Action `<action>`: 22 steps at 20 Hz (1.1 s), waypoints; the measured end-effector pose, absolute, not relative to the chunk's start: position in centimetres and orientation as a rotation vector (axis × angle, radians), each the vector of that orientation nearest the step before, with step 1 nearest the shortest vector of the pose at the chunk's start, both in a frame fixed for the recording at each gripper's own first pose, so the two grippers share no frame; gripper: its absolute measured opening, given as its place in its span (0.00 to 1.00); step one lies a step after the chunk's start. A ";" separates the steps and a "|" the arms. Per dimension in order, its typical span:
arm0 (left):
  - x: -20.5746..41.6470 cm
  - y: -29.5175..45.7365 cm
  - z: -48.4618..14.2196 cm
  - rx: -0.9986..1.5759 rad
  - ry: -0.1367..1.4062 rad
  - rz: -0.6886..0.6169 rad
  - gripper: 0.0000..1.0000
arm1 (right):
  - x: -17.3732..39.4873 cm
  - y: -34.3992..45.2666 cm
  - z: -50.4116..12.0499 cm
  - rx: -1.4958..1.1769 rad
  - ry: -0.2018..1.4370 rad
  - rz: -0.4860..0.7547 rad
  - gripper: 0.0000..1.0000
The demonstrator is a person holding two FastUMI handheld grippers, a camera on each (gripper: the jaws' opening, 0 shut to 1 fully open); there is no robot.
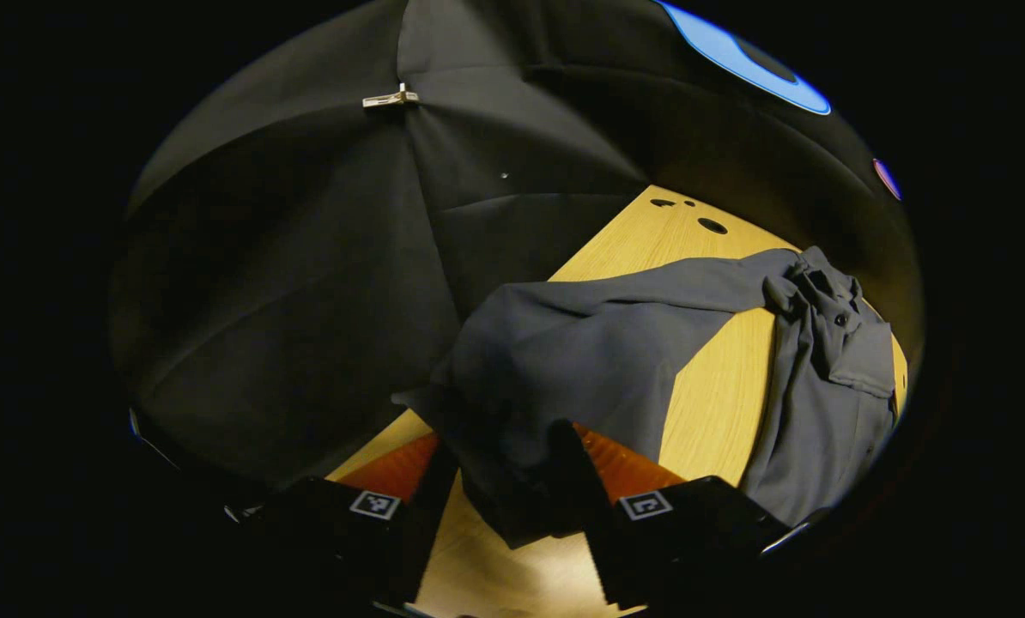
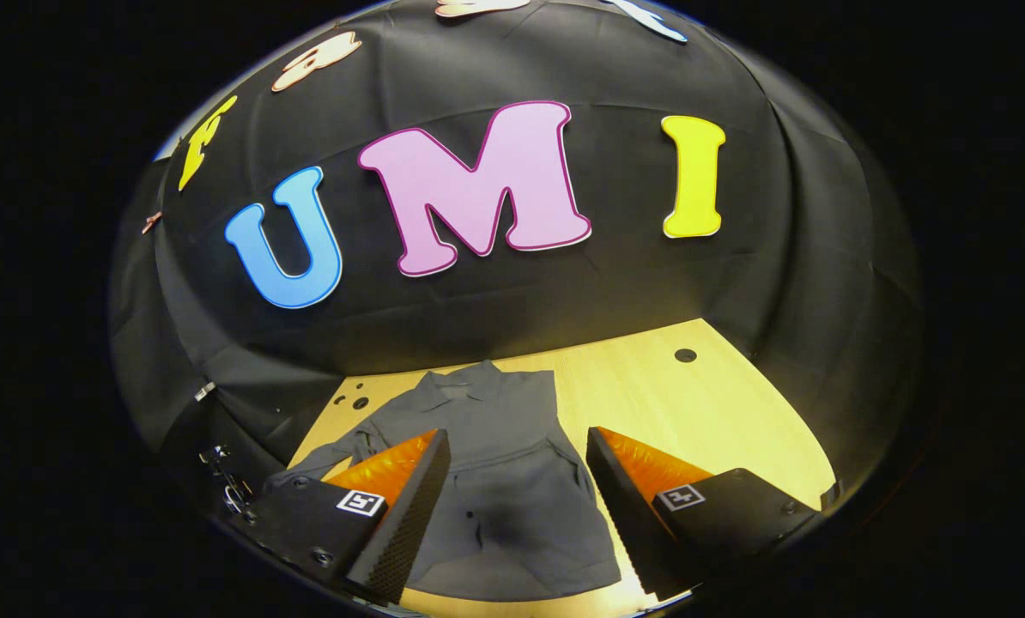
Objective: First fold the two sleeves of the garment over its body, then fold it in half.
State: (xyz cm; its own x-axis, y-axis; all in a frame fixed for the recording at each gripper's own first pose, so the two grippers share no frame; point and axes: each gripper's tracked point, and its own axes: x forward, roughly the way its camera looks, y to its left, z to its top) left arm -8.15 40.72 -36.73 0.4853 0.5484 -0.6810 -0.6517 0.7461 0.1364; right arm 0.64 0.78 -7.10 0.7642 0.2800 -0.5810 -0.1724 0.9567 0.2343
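The grey shirt [image 2: 512, 481] lies on the wooden table [image 2: 701, 403], collar toward the booth wall. The left gripper [image 1: 512, 481] has a sleeve [image 1: 564, 360] lifted and stretched away from the body; its fingers appear closed on the cuff, though shadow hides the contact. The right gripper [image 2: 517, 506] hovers over the shirt body, jaws wide apart and empty. Risk: a shallow pinch could let the cuff slip free, and tension could drag the unpinned body askew.

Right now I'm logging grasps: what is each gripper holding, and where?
Left gripper pinches the grey shirt's sleeve end. Right gripper holds nothing, open above it.
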 end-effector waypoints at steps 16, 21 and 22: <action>-3.7 39.4 -30.3 -0.120 0.690 0.734 0.05 | 3.8 -5.0 -12.0 0.180 0.726 0.243 0.99; 3.2 35.8 -22.5 -0.023 0.594 0.613 0.05 | 4.6 -6.5 -13.3 0.218 0.746 0.224 0.99; 4.9 34.7 -21.0 0.002 0.574 0.579 0.05 | 4.8 -6.8 -13.5 0.225 0.744 0.223 0.99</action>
State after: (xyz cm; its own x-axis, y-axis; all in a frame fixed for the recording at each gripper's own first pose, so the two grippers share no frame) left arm 4.94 34.72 -21.01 0.6858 0.5172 -0.5120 -0.5163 0.8416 0.1586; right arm 4.77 -6.84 -13.46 0.7145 0.2784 -0.6418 -0.1199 0.9526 0.2797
